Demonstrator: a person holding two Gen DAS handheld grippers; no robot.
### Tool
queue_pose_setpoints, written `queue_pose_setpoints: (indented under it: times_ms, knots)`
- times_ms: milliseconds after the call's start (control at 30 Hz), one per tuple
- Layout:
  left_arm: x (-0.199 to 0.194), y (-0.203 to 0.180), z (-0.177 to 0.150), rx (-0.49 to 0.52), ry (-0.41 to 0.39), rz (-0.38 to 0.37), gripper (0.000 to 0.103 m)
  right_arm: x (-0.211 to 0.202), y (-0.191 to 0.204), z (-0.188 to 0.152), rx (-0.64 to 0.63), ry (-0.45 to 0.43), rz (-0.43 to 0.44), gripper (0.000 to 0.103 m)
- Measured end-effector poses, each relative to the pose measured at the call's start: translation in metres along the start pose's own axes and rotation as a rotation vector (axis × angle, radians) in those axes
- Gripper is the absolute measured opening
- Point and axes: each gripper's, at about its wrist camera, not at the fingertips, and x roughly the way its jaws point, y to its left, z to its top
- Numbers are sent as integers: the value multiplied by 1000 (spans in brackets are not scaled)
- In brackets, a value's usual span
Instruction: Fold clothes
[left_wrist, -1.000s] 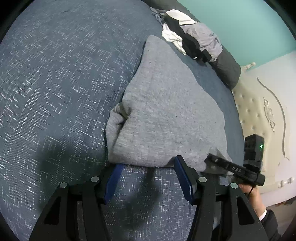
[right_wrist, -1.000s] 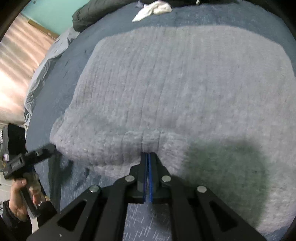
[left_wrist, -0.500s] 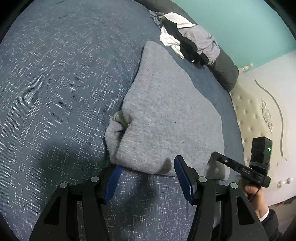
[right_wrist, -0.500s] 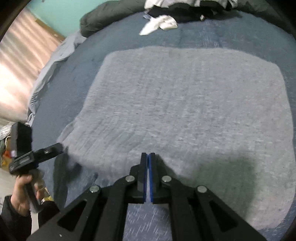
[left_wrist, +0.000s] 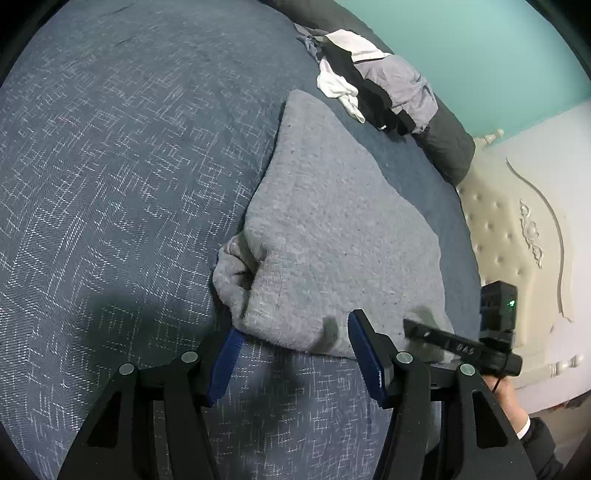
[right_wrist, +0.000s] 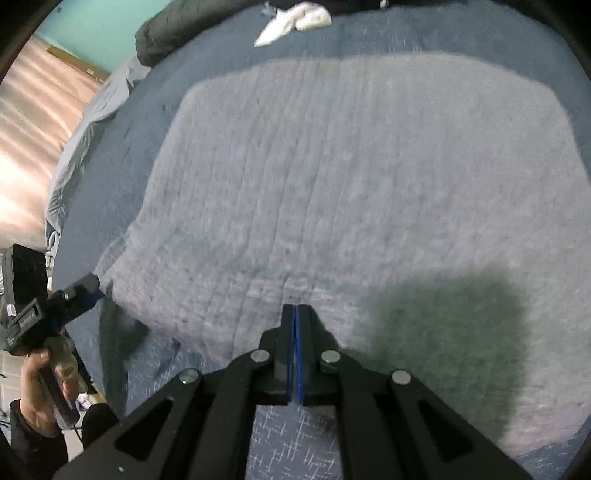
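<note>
A grey knit sweater (left_wrist: 332, 236) lies folded flat on the blue bed cover; it fills the right wrist view (right_wrist: 351, 184). My left gripper (left_wrist: 295, 343) is open and empty, its blue pads at the sweater's near hem, with a bunched sleeve (left_wrist: 236, 273) just ahead on the left. My right gripper (right_wrist: 294, 314) is shut with its pads together, tips at the sweater's near edge; no cloth shows between them. Each gripper shows in the other's view, the right one (left_wrist: 458, 343) and the left one (right_wrist: 74, 295).
A pile of black, white and grey clothes (left_wrist: 373, 92) lies beyond the sweater by a dark pillow (left_wrist: 443, 147). A cream tufted headboard (left_wrist: 517, 236) stands at the right. The bed edge and wooden floor (right_wrist: 37, 110) lie to the left in the right wrist view.
Both grippers pulled back slightly from the sweater and then the right one came closer over it again. The sweater lies as before. The left jaws stayed open, the right ones shut.
</note>
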Motion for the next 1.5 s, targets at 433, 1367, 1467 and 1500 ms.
queue_pose_setpoints:
  times_ms: [433,1367,1467,1500]
  knots:
    - [-3,-4,4,7,-9,12,61,-7,-11,0,15,-8,-26,0]
    - [-11,3,-12,-25,-13,36,64,-6,7,-58,13,59,10,0]
    - [-16,3,-15,-26,-13,28,64,-29,-12,-53,52,30,47,0]
    - [-18,3,-17,-28,-15,25,65,-37,-17,-57,74,10,52,0]
